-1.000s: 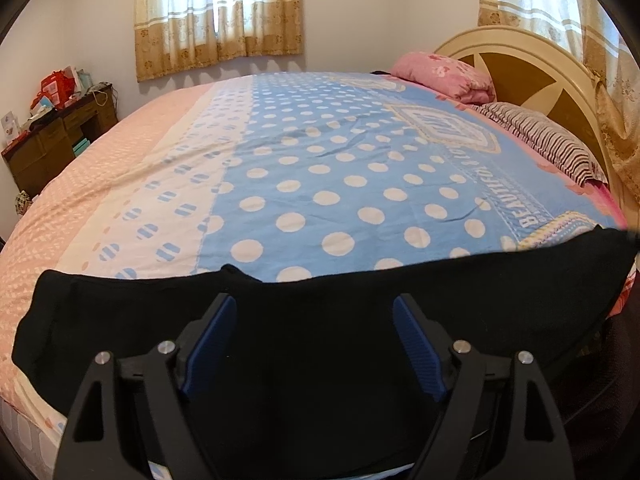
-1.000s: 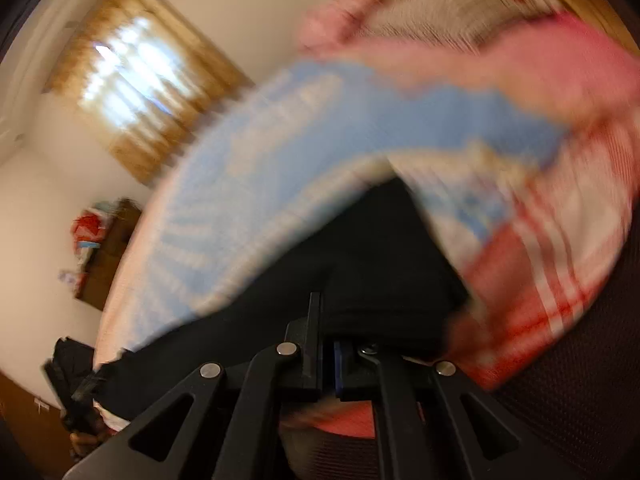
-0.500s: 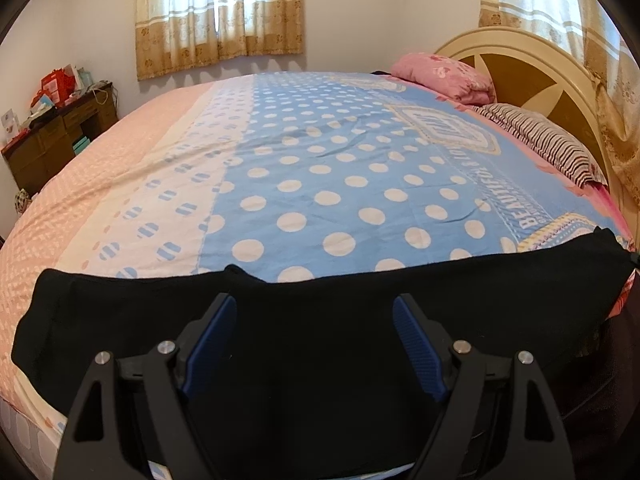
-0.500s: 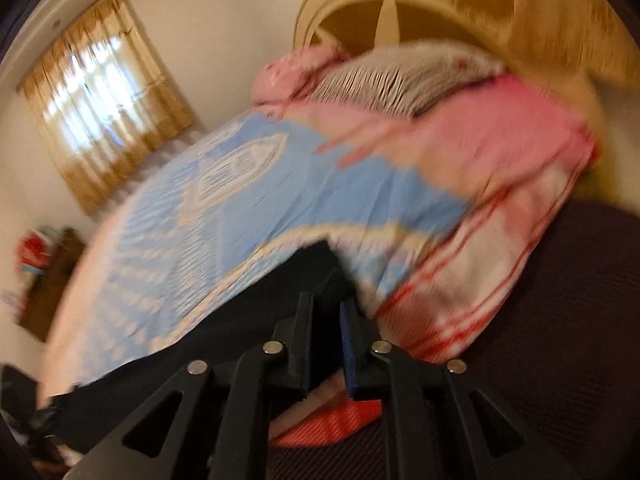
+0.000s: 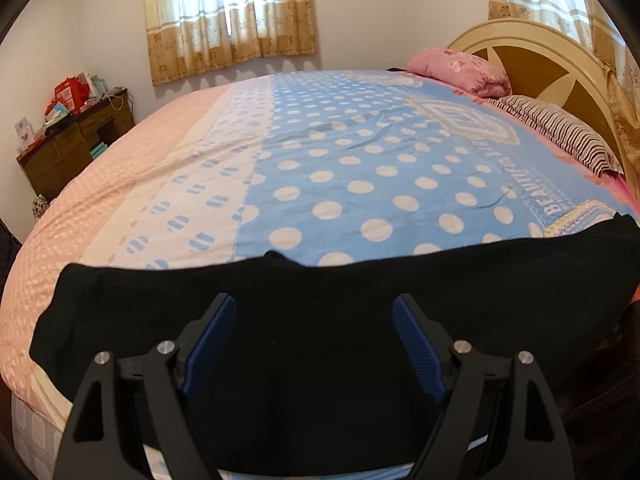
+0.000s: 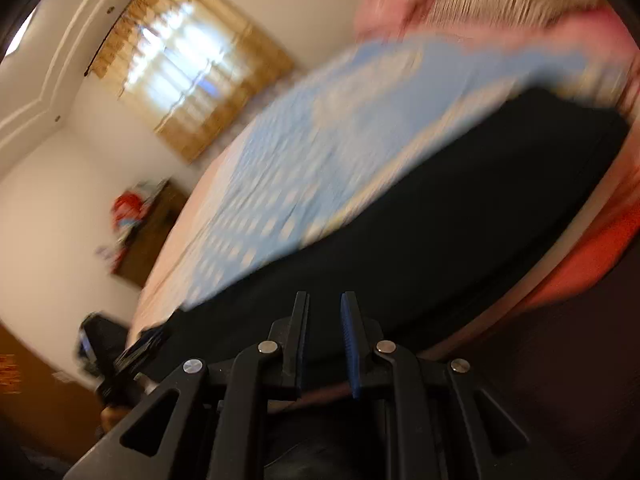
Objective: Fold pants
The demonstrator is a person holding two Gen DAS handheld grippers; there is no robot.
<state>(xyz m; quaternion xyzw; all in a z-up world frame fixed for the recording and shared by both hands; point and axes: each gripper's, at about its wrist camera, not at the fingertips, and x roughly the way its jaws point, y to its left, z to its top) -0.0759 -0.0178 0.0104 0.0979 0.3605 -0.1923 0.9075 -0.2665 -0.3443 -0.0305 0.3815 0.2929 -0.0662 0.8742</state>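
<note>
Black pants (image 5: 500,280) lie folded lengthwise in a long band along the near edge of the bed. In the left wrist view my left gripper (image 5: 314,300) hovers over the middle of the band. Its blue pads (image 5: 416,344) are wide apart and grip nothing, so it is open. The right wrist view is blurred by motion. There the pants (image 6: 440,220) stretch away to the right, and my right gripper (image 6: 325,296) is above their near edge. Its jaws stand a narrow gap apart with no cloth between them.
The bed cover (image 5: 340,160) is blue with white dots, pink on the left. A pink pillow (image 5: 460,66) and a striped pillow (image 5: 560,132) lie by the cream headboard (image 5: 520,40). A cluttered wooden dresser (image 5: 76,144) stands against the left wall.
My right gripper let go of the pants' end, its jaws parted slightly, and it swept sideways along the bed edge. The left gripper stayed open and hardly shifted.
</note>
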